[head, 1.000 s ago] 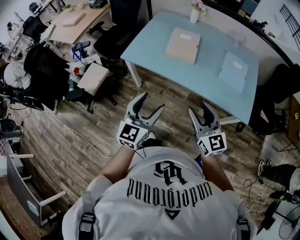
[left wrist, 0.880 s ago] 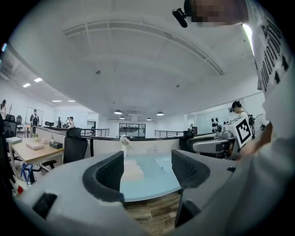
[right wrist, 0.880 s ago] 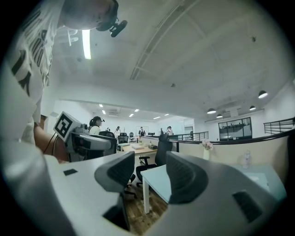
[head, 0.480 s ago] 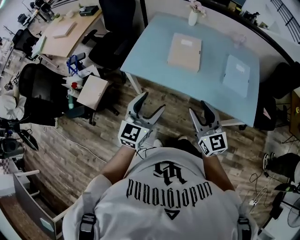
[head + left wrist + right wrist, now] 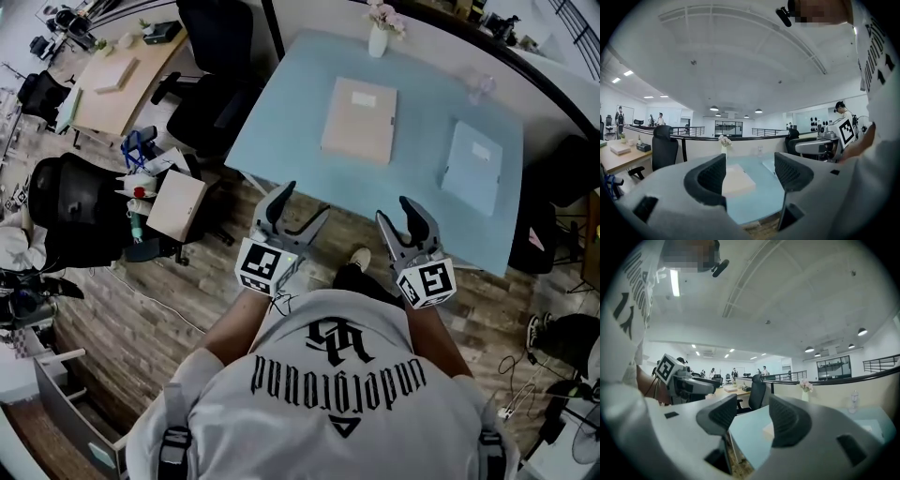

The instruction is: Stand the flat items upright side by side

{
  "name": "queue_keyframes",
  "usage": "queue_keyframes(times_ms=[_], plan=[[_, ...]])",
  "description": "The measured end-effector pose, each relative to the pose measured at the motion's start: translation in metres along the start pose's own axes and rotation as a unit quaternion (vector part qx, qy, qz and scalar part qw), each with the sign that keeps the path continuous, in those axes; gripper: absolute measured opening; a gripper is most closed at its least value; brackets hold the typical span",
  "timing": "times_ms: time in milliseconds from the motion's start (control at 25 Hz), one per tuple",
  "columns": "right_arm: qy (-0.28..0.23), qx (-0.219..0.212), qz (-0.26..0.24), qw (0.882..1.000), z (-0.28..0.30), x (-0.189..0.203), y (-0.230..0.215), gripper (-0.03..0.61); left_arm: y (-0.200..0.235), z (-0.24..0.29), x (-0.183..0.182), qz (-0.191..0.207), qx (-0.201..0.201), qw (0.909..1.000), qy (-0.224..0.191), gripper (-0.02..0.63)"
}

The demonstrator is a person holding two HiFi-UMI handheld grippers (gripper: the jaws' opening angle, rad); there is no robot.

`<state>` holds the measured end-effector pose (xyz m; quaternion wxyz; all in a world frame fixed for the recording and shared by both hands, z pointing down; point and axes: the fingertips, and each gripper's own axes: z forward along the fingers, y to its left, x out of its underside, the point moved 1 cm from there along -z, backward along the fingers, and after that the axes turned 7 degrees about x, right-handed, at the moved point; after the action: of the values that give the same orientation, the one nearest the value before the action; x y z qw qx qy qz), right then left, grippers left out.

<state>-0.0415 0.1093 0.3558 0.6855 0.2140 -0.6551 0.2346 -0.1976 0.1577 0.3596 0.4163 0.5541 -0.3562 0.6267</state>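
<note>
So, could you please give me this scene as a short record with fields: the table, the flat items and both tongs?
table: pale blue, two flat items on it
beige flat item: lies flat, mid table
blue flat item: lies flat, right of the beige one, apart
vase: upright at far edge
left tongs: open, empty, near the table's front edge
right tongs: open, empty, same
flat items upright: none

The pale blue rectangular surface carried a beige flat rectangular item and a light blue flat rectangular item. The plank floor was streaked brown. The left hand-held gripper and right hand-held gripper were grey, with black-and-white patterned cubes.
</note>
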Motion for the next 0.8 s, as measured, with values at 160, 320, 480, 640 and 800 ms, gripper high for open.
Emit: queue_keyframes(times_ms=[160, 320, 480, 640, 800], plan=[[0.008, -0.007, 0.004, 1.000, 0.035, 0.001, -0.054, 0.226, 0.019, 0.061, -0.001, 0.001, 0.000, 1.0000, 0.010, 0.333], [0.018, -0.017, 0.010, 1.000, 0.057, 0.007, -0.096, 0.227, 0.029, 0.110, 0.004, -0.007, -0.001, 0.9996, 0.027, 0.333], [0.029, -0.010, 0.022, 0.999, 0.072, 0.014, -0.132, 0.227, 0.038, 0.147, 0.020, -0.027, 0.006, 0.9983, 0.052, 0.334], [0.053, -0.002, 0.038, 0.998, 0.095, 0.028, -0.160, 0.235, 0.061, 0.175, 0.038, -0.057, 0.006, 0.9955, 0.076, 0.341], [0.083, 0.004, 0.058, 0.995, 0.123, 0.052, -0.182, 0.252, 0.087, 0.203, 0.057, -0.077, 0.008, 0.9925, 0.094, 0.344]])
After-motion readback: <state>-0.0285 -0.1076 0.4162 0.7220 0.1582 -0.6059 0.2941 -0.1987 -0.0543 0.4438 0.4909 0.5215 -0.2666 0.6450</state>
